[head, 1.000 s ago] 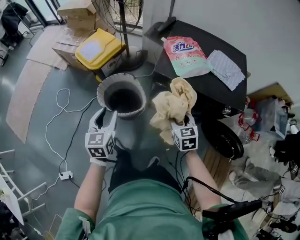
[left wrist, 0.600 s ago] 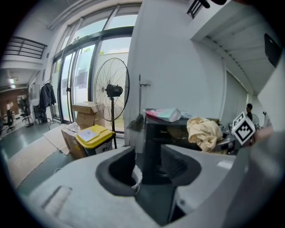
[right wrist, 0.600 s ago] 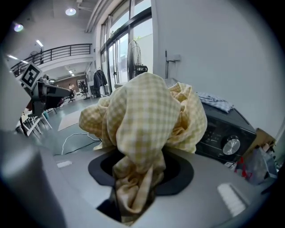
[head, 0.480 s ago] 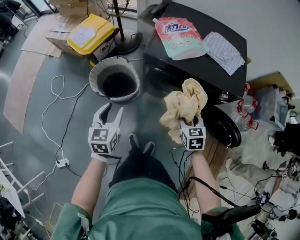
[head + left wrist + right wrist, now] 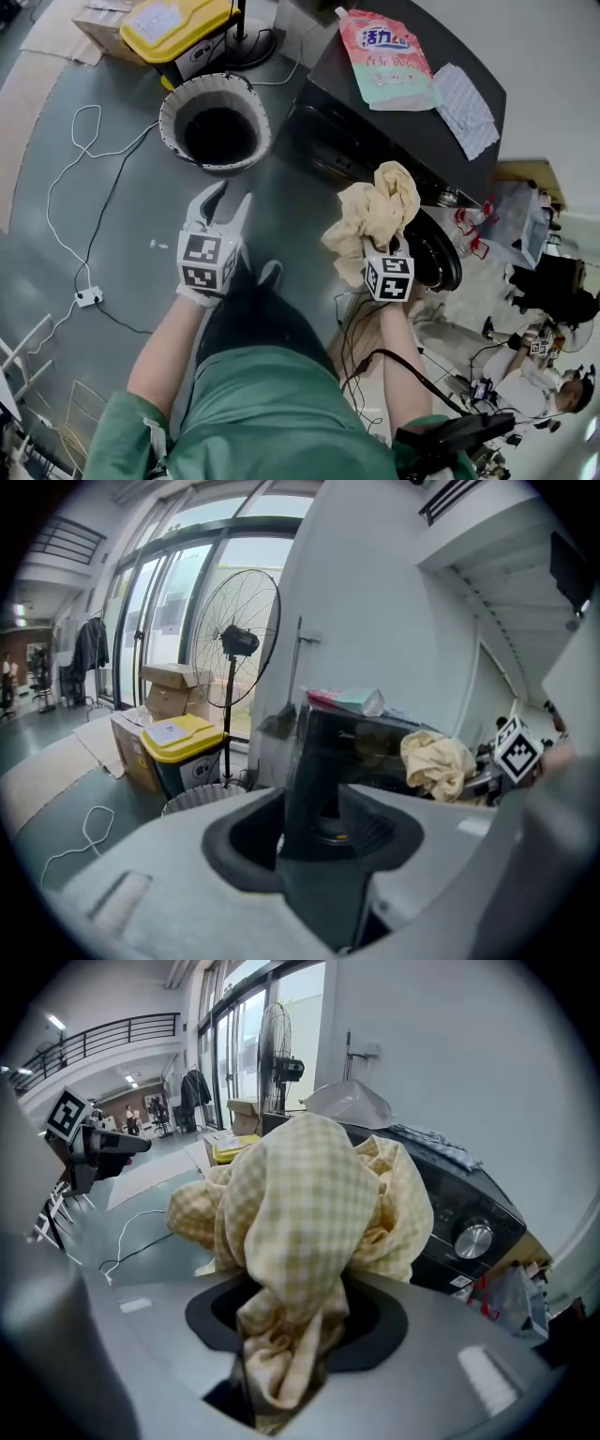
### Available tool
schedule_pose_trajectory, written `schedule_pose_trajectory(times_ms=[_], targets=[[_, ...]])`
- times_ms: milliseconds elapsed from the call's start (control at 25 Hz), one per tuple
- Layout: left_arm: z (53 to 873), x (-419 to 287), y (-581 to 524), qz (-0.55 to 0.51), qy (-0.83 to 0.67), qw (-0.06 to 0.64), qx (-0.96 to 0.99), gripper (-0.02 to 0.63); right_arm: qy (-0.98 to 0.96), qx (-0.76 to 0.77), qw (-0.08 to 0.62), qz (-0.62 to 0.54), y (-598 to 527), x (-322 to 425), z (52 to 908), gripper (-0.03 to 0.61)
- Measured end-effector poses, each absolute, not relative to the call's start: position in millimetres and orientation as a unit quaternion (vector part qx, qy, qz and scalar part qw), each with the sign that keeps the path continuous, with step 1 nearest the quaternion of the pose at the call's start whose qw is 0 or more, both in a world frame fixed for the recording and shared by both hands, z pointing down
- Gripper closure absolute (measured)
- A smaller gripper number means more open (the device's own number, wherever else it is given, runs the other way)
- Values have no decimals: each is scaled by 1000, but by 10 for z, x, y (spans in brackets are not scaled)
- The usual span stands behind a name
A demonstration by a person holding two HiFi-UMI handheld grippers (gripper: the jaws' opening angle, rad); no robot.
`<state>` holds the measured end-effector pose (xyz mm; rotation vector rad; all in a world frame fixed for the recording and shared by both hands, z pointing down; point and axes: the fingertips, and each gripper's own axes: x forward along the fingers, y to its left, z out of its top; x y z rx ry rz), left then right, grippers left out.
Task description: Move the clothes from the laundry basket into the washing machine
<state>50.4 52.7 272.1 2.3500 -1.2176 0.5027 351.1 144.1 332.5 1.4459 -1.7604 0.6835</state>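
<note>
My right gripper [image 5: 384,251] is shut on a bundled yellow checked cloth [image 5: 375,220], held in front of the black washing machine [image 5: 366,131] and just left of its round open door [image 5: 439,261]. In the right gripper view the cloth [image 5: 300,1213] fills the space between the jaws and hides the fingertips. My left gripper [image 5: 225,199] hangs over the grey floor below the round white laundry basket [image 5: 172,101]; its jaws stand apart with nothing between them [image 5: 314,846]. The basket's inside looks dark, and I see no clothes in it.
A pink detergent pouch [image 5: 384,56] and a folded white cloth [image 5: 466,108] lie on the machine's top. A yellow-lidded bin [image 5: 178,23] and a fan stand [image 5: 230,714] sit behind the basket. A white cable with a power strip [image 5: 89,297] runs left. Clutter [image 5: 525,225] crowds the right.
Both grippers have sunk lower. The right one has carried the cloth to the right, from beside the basket to the machine's front by its door. The jaws look unchanged.
</note>
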Motion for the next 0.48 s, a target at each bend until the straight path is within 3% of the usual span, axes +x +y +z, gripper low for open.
schedule_pose_trajectory(times_ms=[480], targets=[[2985,255,389,180,-448,237,843,433,-681,539,425,255,1295,3391,3572,400]])
